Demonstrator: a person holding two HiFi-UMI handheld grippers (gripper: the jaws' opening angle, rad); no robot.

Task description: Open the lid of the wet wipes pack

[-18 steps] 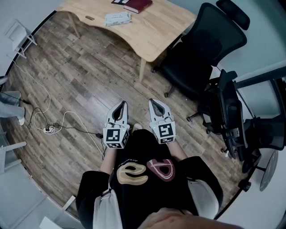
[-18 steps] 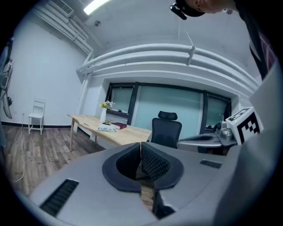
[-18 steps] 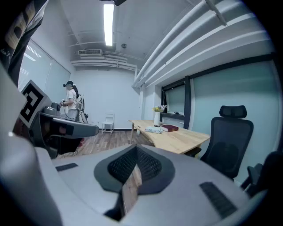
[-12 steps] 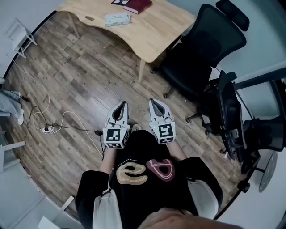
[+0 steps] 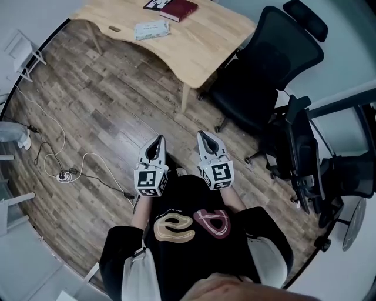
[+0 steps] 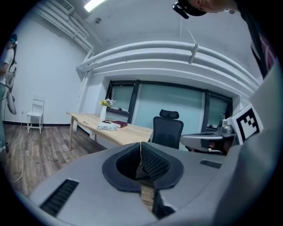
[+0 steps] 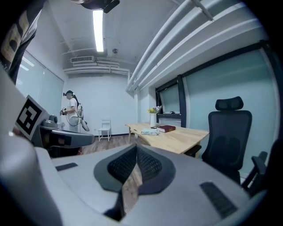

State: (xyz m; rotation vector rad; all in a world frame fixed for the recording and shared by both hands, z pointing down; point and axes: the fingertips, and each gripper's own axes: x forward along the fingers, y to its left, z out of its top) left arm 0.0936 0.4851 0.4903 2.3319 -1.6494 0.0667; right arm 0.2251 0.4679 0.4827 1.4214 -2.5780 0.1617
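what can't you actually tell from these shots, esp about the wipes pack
- wet wipes pack: too small and far in every view to tell whether its lid is open or shut
- dark item beside the red book: cut off by the head view's top edge
- person in the right gripper view: too distant to tell what they hold

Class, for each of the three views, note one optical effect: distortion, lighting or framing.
Head view: fisheye bends the edge of the brown wood-plank floor into an arc. Left gripper view: the white ceiling pipes bow, corners go black, the grey left tool looms large. Right gripper view: the long ceiling strip light blows out white.
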